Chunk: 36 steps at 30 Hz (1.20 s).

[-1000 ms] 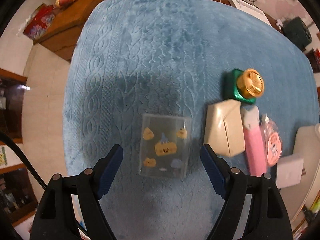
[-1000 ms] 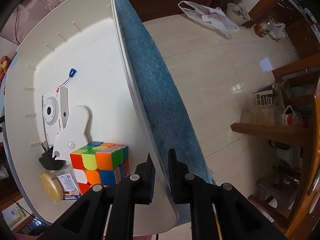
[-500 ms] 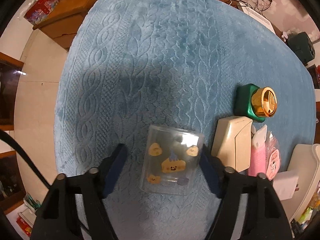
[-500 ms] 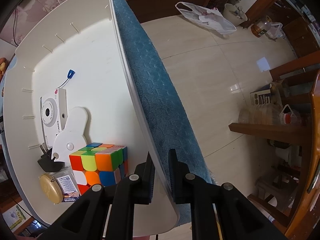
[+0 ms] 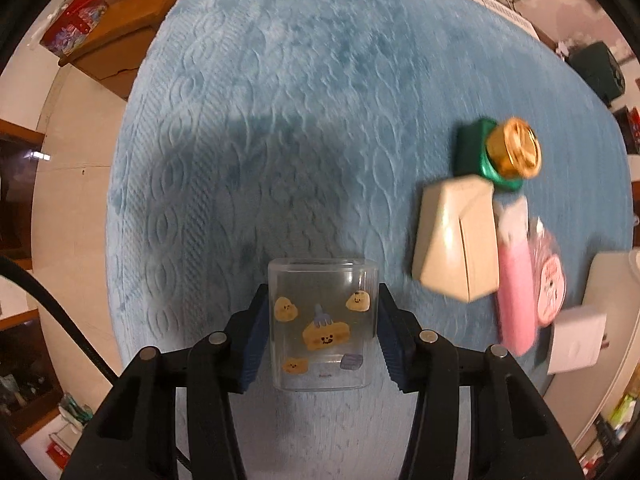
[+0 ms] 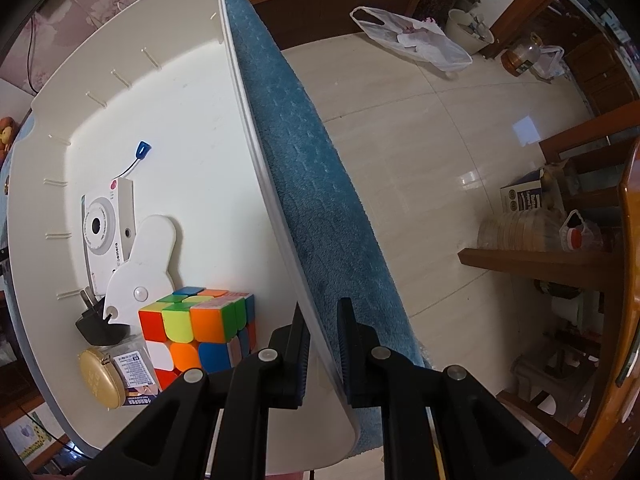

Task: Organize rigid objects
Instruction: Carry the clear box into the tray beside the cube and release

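Note:
In the left wrist view my left gripper [image 5: 322, 320] is shut on a clear plastic box [image 5: 322, 324] printed with yellow cartoon cheese figures, held over the blue blanket [image 5: 320, 100]. In the right wrist view my right gripper [image 6: 322, 336] is shut on the side wall of a white storage bin [image 6: 192, 92]. The bin holds a colour cube [image 6: 200, 328], a white toy camera [image 6: 106, 228], a white paddle-shaped piece [image 6: 144, 268], a black plug [image 6: 98, 326] and a gold round tin [image 6: 100, 378].
To the right on the blanket lie a green bottle with a gold cap [image 5: 500, 152], a beige box [image 5: 456, 240], a pink tube [image 5: 516, 284], a pink round packet [image 5: 550, 284] and a small white box [image 5: 576, 344]. Wooden furniture [image 5: 120, 28] and tiled floor [image 6: 440, 128] surround the table.
My left gripper moved forward around the clear box and closed on it. The right gripper has stayed clamped on the bin wall.

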Tool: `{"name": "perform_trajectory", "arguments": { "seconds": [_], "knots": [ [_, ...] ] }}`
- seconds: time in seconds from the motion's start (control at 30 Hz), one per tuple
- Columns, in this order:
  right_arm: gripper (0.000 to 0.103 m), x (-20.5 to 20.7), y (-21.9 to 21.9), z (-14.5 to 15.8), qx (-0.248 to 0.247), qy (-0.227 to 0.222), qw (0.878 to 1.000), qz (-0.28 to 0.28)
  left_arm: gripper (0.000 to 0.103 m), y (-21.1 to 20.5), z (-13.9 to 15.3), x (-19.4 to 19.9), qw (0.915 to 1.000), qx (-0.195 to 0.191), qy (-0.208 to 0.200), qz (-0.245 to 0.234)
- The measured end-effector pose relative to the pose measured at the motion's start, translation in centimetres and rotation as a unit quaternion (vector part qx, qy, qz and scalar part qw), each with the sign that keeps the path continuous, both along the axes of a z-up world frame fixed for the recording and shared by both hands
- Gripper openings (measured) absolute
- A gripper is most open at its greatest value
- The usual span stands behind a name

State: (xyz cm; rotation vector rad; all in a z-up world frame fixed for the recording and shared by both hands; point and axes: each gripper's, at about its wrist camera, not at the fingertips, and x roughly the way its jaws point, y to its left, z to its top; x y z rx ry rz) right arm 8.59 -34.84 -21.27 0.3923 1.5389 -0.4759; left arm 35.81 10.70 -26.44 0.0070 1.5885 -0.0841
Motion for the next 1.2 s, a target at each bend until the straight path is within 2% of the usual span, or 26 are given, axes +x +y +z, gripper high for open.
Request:
{"name": "perform_trajectory", "arguments": {
  "seconds": [0.13, 0.37, 0.67, 0.93, 1.1, 1.2],
  "knots": [
    [0.014, 0.0, -0.2, 0.1, 0.005, -0.003, 1.000, 0.004, 0.053, -0.6, -0.1, -1.6, 0.9998, 0.013, 0.005, -0.016],
    [0.013, -0.1, -0.8, -0.1, 0.027, -0.010, 0.999, 0.018, 0.053, -2.4, -0.5, -6.5, 0.9974, 0.031, 0.026, -0.059],
    [0.012, -0.2, -1.1, -0.4, 0.058, -0.025, 0.996, 0.056, 0.053, -5.1, 0.2, -11.9, 0.9958, 0.044, 0.029, -0.075],
    [0.010, 0.0, -1.9, -1.0, 0.078, -0.022, 0.993, 0.091, 0.053, -8.5, 4.5, -14.9, 0.9939, 0.057, -0.013, -0.093],
    [0.010, 0.3, -2.1, -1.0, 0.091, -0.025, 0.988, 0.122, 0.053, -10.3, 7.5, -17.2, 0.9920, 0.053, -0.040, -0.107],
    [0.010, 0.4, -2.0, -1.1, 0.095, -0.026, 0.985, 0.142, 0.053, -12.7, 9.8, -16.9, 0.9902, 0.052, -0.054, -0.118]
  ]
}}
